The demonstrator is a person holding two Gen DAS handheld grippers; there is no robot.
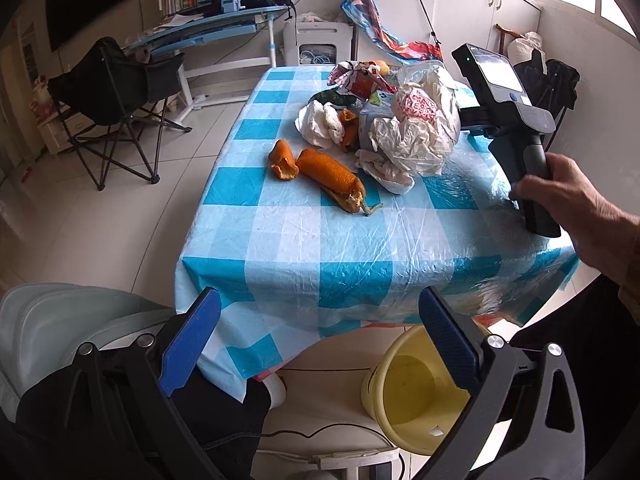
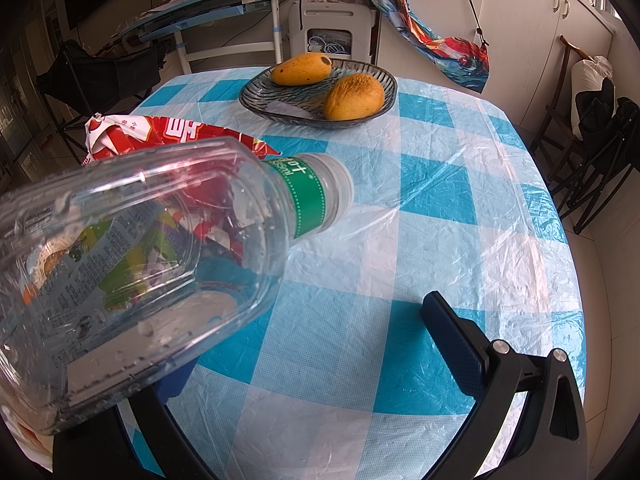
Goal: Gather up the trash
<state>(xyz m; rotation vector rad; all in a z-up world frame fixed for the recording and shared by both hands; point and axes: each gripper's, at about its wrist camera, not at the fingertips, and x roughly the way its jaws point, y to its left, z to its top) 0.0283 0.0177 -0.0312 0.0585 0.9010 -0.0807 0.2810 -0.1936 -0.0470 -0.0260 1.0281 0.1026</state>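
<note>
Two tools in use, catalogued with the trash and containers.

Left tool [image 1: 320, 344]: fingers spread wide, nothing between them, hanging off the near edge of the surface [image 1: 304, 240] and above the yellow bucket [image 1: 404, 384] on the floor.

Right tool [image 2: 280, 360]: its right finger [image 2: 452, 344] stands apart from the clear plastic bottle [image 2: 160, 264], which lies slanted across the left of the view with its capped neck pointing away. The left finger is hidden behind the bottle, so whether the tool grasps it cannot be told.

Step in hand, as judged: carrying the bottle toward the bucket. To do it well, keep the bottle pinned at its body, swing it clear of the surface edge and let go only once it is over the bucket mouth; a light, rounded bottle may slip or bounce out.

Trash on the surface:
- orange peels [image 1: 328, 176], near the middle
- crumpled white tissues [image 1: 320, 124], just beyond the peels
- white plastic bag [image 1: 416, 120], bulging, contents unclear
- red printed wrapper [image 2: 160, 132], behind the bottle

Containers:
- yellow bucket: appears nearly bare inside, a small white scrap at the bottom
- glass dish [image 2: 384, 76], far side: two mangoes [image 2: 352, 96] — fruit, probably not trash.
</note>
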